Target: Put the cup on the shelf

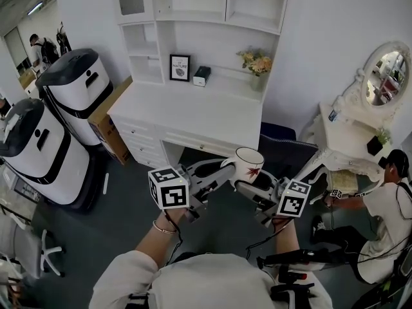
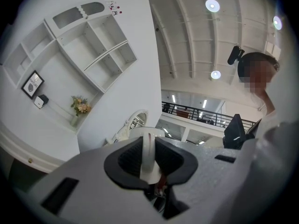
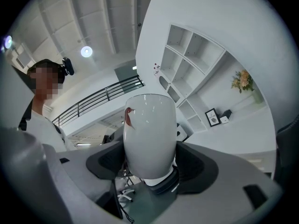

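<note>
Left tool (image 1: 224,166) has its jaws part closed, pinching the handle (image 2: 146,155). Right tool (image 1: 248,187) clamps the cup (image 1: 248,162) round its body. The cup is upright in the air, shared between both tools. The shelf (image 1: 222,77) lies forward and higher, beyond the white worktop (image 1: 193,114), well apart.

Bright round ceiling lamps (image 2: 212,5) — fisheye warp, dark corners, blurred foreground

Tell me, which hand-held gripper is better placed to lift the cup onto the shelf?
Probably the right hand-held gripper: its jaws clasp the cup on both sides. The left hand-held gripper pinches only the thin handle.
</note>
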